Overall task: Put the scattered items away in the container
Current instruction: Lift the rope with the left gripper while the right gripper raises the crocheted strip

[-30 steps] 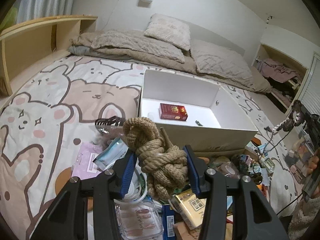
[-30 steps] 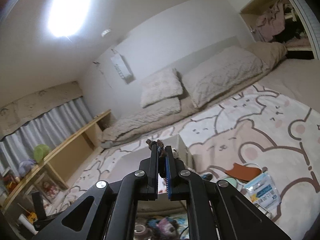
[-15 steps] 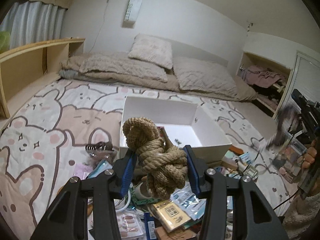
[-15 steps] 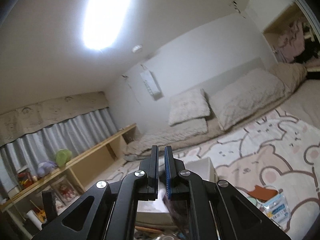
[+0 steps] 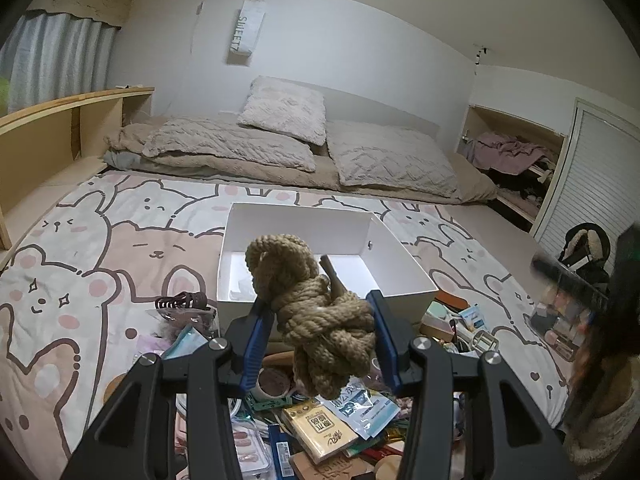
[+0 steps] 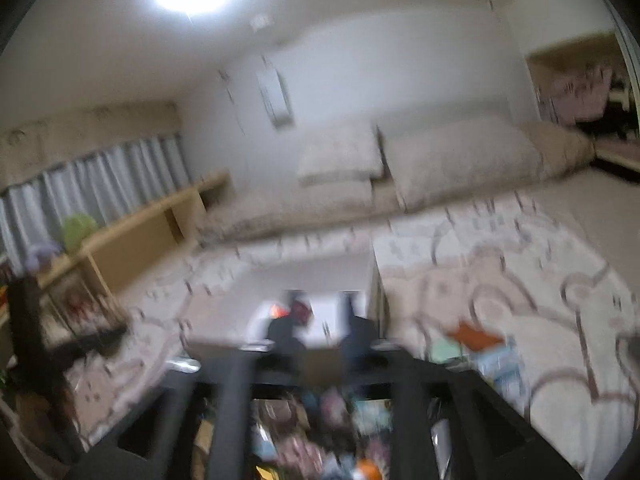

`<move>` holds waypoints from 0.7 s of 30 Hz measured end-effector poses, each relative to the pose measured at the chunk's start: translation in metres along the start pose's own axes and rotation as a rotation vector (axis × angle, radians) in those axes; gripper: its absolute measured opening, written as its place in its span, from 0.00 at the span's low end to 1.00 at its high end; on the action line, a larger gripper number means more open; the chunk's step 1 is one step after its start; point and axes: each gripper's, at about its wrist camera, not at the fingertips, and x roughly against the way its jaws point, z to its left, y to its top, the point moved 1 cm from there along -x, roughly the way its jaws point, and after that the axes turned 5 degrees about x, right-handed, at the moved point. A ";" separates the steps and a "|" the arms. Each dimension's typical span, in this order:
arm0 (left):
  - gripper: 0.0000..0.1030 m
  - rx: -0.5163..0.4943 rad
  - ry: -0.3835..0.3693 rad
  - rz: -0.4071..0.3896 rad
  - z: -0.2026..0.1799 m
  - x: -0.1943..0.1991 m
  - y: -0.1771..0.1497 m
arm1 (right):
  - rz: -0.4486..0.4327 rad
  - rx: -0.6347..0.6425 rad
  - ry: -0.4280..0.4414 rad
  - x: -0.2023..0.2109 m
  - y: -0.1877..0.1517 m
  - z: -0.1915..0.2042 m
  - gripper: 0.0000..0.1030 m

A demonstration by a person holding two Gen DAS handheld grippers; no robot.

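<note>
A: Nearest the left wrist camera, what does the left gripper (image 5: 320, 344) carry?

B: Its blue-padded fingers (image 5: 256, 344) are clenched on a knotted bundle of tan rope (image 5: 316, 308), which hangs between them above the clutter.

A: What lies beneath the rope?

B: A heap of scattered items (image 5: 320, 424): packets, small boxes, a roll of tape and a dark hair claw (image 5: 180, 302) at the heap's left edge, all on a bear-print blanket (image 5: 80, 272).

A: Where is the container?

B: The white box (image 5: 320, 300) stands just beyond the heap, open-topped; most of its floor is hidden behind the rope.

A: And the right gripper?

B: In the right wrist view, which is heavily blurred, the right gripper (image 6: 316, 332) has its jaws opening. They stand wide apart, released, with nothing seen pressed between them. Small coloured things show blurred past them, over the box (image 6: 320, 280).

A: Farther back?

B: Pillows (image 5: 284, 108) and beige bedding against the wall, a wooden shelf (image 5: 60, 120) at left.
</note>
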 end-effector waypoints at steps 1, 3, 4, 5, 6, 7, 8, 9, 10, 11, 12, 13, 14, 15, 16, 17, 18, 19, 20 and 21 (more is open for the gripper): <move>0.46 0.001 -0.001 0.001 0.001 0.000 0.000 | 0.034 -0.016 -0.015 -0.004 -0.010 -0.003 1.00; 0.46 0.006 -0.001 0.001 0.002 0.001 -0.001 | 0.108 -0.019 -0.020 -0.013 -0.024 -0.006 1.00; 0.46 0.009 -0.001 0.001 0.004 0.001 -0.001 | 0.169 -0.018 -0.012 -0.020 -0.032 -0.008 1.00; 0.46 0.011 -0.001 0.001 0.005 0.001 -0.001 | 0.223 -0.016 -0.010 -0.027 -0.038 -0.009 1.00; 0.46 0.013 -0.001 0.002 0.005 0.001 -0.001 | 0.262 -0.013 -0.009 -0.029 -0.043 -0.010 1.00; 0.46 0.015 -0.001 0.002 0.006 0.001 -0.002 | 0.322 -0.003 -0.005 -0.035 -0.049 -0.010 1.00; 0.46 0.017 -0.002 0.003 0.006 0.001 -0.002 | 0.367 0.010 -0.003 -0.037 -0.056 -0.009 1.00; 0.46 0.018 -0.002 0.003 0.007 0.001 -0.003 | 0.415 0.026 -0.005 -0.039 -0.063 -0.008 1.00; 0.46 0.020 -0.003 0.003 0.007 0.000 -0.003 | 0.466 0.031 0.006 -0.044 -0.071 -0.007 1.00; 0.46 0.021 -0.003 0.003 0.008 0.000 -0.003 | 0.496 0.025 0.021 -0.042 -0.079 -0.007 1.00; 0.46 0.023 -0.003 0.004 0.008 0.000 -0.003 | 0.546 0.009 0.032 -0.047 -0.087 -0.009 1.00; 0.46 0.023 -0.004 0.005 0.008 0.000 -0.003 | 0.575 0.004 0.028 -0.048 -0.096 -0.008 1.00; 0.46 0.023 -0.004 0.005 0.009 0.000 -0.003 | 0.603 0.008 0.013 -0.051 -0.103 -0.008 1.00; 0.46 0.022 -0.004 0.005 0.009 0.000 -0.003 | 0.624 0.010 0.004 -0.052 -0.107 -0.008 1.00; 0.46 0.022 -0.004 0.004 0.009 0.000 -0.003 | 0.662 -0.006 -0.007 -0.057 -0.113 -0.010 1.00; 0.46 0.023 -0.004 0.003 0.009 0.000 -0.003 | 0.685 -0.030 -0.016 -0.061 -0.116 -0.013 1.00; 0.46 0.024 -0.004 0.003 0.009 0.000 -0.003 | 0.700 -0.053 -0.016 -0.063 -0.118 -0.015 1.00; 0.46 0.024 -0.004 0.004 0.009 0.000 -0.003 | 0.712 -0.070 -0.014 -0.066 -0.119 -0.017 1.00; 0.46 0.025 -0.003 0.004 0.009 -0.001 -0.003 | 0.722 -0.086 -0.015 -0.069 -0.120 -0.020 1.00; 0.46 0.025 -0.003 0.003 0.009 -0.001 -0.003 | 0.730 -0.091 -0.016 -0.071 -0.121 -0.021 0.99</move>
